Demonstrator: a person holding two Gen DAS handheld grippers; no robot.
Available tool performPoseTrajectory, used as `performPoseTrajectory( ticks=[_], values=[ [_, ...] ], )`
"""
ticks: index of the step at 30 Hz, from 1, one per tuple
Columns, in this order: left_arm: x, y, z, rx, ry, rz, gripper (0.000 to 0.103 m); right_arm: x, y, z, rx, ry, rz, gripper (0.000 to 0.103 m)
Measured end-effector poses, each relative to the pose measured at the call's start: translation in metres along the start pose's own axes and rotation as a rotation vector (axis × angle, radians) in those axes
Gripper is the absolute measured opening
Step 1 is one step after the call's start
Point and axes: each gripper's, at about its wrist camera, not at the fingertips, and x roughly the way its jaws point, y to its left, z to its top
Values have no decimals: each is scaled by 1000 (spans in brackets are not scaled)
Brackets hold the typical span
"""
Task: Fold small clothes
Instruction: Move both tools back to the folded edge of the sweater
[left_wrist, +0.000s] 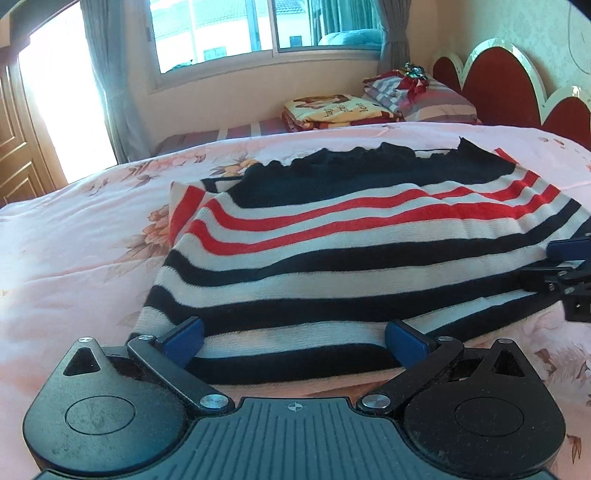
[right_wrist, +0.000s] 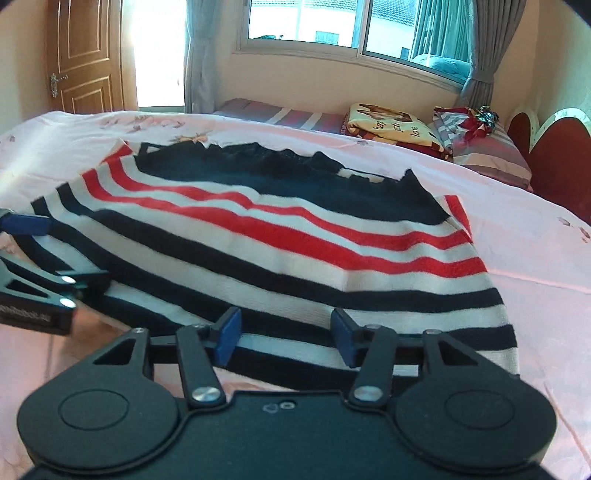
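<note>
From the left wrist view, the left gripper (left_wrist: 293, 341) sits with its jaws spread wide at the near hem of a striped sweater (left_wrist: 351, 251) that lies flat on a pink flowered bedspread (left_wrist: 74, 240), with the right gripper (left_wrist: 565, 258) at the sweater's right edge; behind are a window (left_wrist: 258, 29) with grey curtains (left_wrist: 110, 92), a folded yellow blanket (left_wrist: 332, 109), a striped pillow (left_wrist: 439, 99) and a red scalloped headboard (left_wrist: 498, 88). From the right wrist view, the right gripper (right_wrist: 286, 338) is likewise released, its blue fingers (right_wrist: 227, 339) apart over the sweater's (right_wrist: 295, 240) near hem, the left gripper (right_wrist: 26, 225) at the sweater's left edge. The same bedspread (right_wrist: 535, 258) spreads toward a wooden door (right_wrist: 85, 55), the window (right_wrist: 351, 26), the blanket (right_wrist: 391, 125) and the headboard (right_wrist: 554, 155).
</note>
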Motion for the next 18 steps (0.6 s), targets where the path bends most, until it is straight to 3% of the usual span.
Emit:
performPoseTrajectory(
  ticks=[6, 11, 18],
  values=[
    [3, 18, -5, -60, 18, -34, 103, -5, -49, -15, 55, 12, -88, 51],
    [-4, 21, -2, -127, 28, -39, 103, -7, -51, -15, 29, 32, -108, 53],
    [-21, 20, 15, -193, -5, -44, 103, -26, -43, 0, 107, -31, -42, 58]
  ],
)
